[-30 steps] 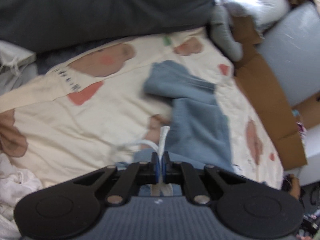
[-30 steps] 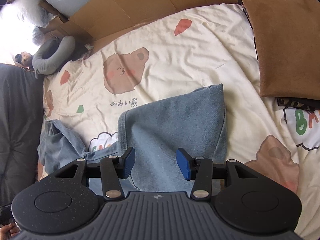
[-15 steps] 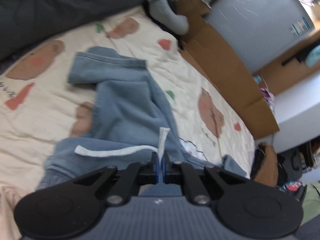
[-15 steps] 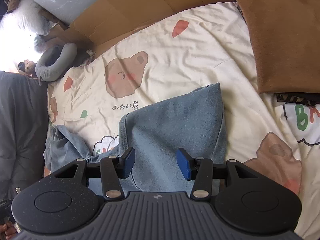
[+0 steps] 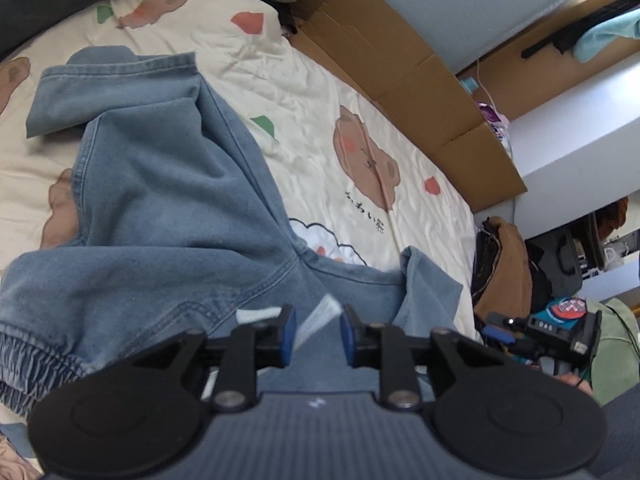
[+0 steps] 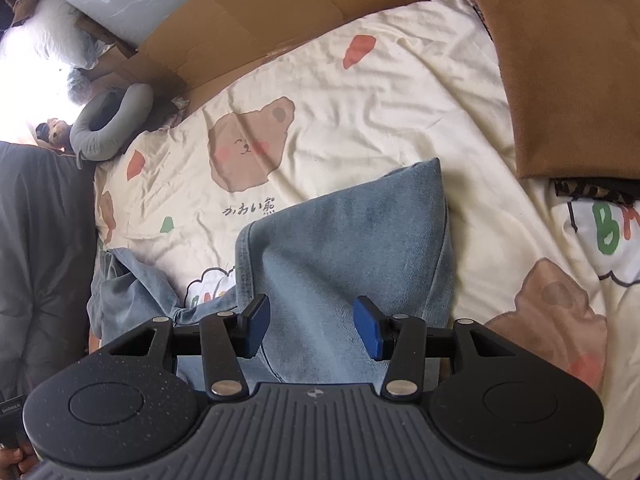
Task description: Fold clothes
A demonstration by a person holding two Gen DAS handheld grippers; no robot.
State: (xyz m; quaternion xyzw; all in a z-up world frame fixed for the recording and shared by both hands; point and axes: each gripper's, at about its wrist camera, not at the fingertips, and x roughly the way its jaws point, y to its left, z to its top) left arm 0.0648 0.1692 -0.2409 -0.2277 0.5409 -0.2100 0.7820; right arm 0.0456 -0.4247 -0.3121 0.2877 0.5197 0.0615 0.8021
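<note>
The left gripper [image 5: 316, 334], clamped on the white drawstring [image 5: 320, 314] a second ago, has just been opening; the string lies loose between its parted pads. It tilts down over the jeans [image 5: 160, 208] on the bedsheet [image 5: 320, 92]. The right gripper [image 6: 310, 330], unchanged, hovers half-spread, empty, above a jeans leg.

Bed sheet [image 6: 360, 92]: cream, bear print. Flattened cardboard [image 6: 256, 12] lines its far edge. Grey neck pillow [image 6: 108, 128] lies near bright window glare.
</note>
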